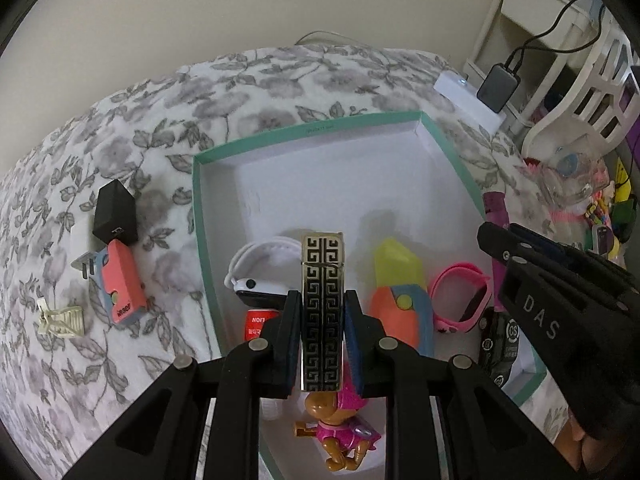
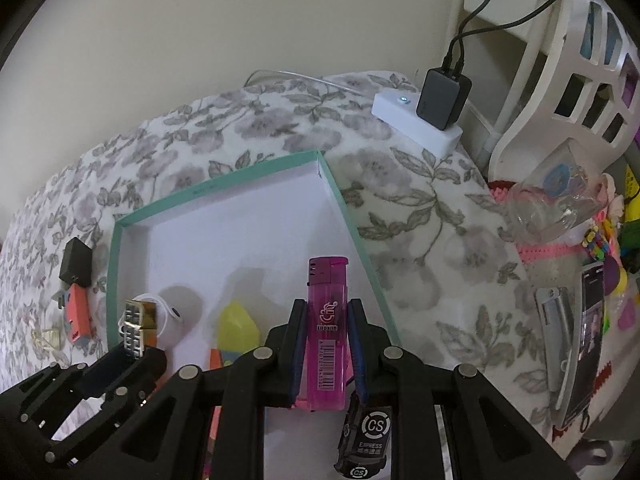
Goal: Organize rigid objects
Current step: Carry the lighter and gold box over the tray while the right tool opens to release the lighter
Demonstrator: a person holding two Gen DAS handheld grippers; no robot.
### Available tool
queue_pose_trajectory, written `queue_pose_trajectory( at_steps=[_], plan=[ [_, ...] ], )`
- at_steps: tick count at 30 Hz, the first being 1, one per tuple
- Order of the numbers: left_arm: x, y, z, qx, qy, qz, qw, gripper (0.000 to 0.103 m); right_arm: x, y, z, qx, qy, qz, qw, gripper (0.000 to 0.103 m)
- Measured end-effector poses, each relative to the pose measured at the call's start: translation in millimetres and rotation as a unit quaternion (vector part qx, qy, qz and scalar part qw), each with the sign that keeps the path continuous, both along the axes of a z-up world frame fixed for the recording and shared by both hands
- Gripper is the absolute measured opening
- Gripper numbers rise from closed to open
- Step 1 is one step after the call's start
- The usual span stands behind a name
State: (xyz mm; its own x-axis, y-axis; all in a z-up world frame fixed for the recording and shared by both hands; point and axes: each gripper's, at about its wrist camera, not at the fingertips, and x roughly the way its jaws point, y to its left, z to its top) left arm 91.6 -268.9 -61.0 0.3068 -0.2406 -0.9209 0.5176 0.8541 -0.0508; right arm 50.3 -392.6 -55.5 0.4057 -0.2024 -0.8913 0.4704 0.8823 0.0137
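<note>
My left gripper is shut on a gold and black patterned lighter, held upright above the teal-rimmed white box. My right gripper is shut on a pink lighter, also over the box. In the box lie a white smartwatch, a yellow and orange toy, a pink watch, a pink dog figure and a black toy car. Left of the box on the bed lie a black charger, a salmon utility knife and a cream clip.
The box sits on a grey floral bedspread. A white power strip with a black adapter lies at the bed's far corner. To the right are a white basket, a clear plastic bottle, phones and coloured clutter.
</note>
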Motion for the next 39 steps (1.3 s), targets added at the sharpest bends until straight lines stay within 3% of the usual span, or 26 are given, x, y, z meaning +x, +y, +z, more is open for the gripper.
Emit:
queue_pose_trajectory(
  at_steps=[23, 32, 34, 35, 37, 39],
  plan=[
    [3, 1, -1, 0.005, 0.014, 0.003, 0.9999, 0.022, 4, 8, -16, -0.003, 0.046, 0.008, 0.999, 0.022],
    [3, 4, 14, -0.01, 0.01, 0.0, 0.9999, 0.024, 4, 8, 1, -0.012, 0.033, -0.002, 0.999, 0.023],
    [3, 5, 19, -0.019, 0.009, -0.001, 0.9998, 0.031, 3, 7, 13, -0.017, 0.02, -0.006, 1.0, 0.026],
    [3, 5, 23, -0.023, 0.007, -0.002, 0.9997, 0.04, 2, 7, 17, -0.019, 0.016, -0.008, 1.0, 0.032],
    [2, 6, 29, -0.032, 0.004, -0.003, 0.9995, 0.049, 1, 7, 28, -0.025, 0.003, -0.011, 1.0, 0.042],
    [1, 7, 36, -0.04, 0.002, -0.003, 0.9992, 0.051, -1, 7, 39, -0.029, -0.012, -0.014, 0.999, 0.043]
  ],
)
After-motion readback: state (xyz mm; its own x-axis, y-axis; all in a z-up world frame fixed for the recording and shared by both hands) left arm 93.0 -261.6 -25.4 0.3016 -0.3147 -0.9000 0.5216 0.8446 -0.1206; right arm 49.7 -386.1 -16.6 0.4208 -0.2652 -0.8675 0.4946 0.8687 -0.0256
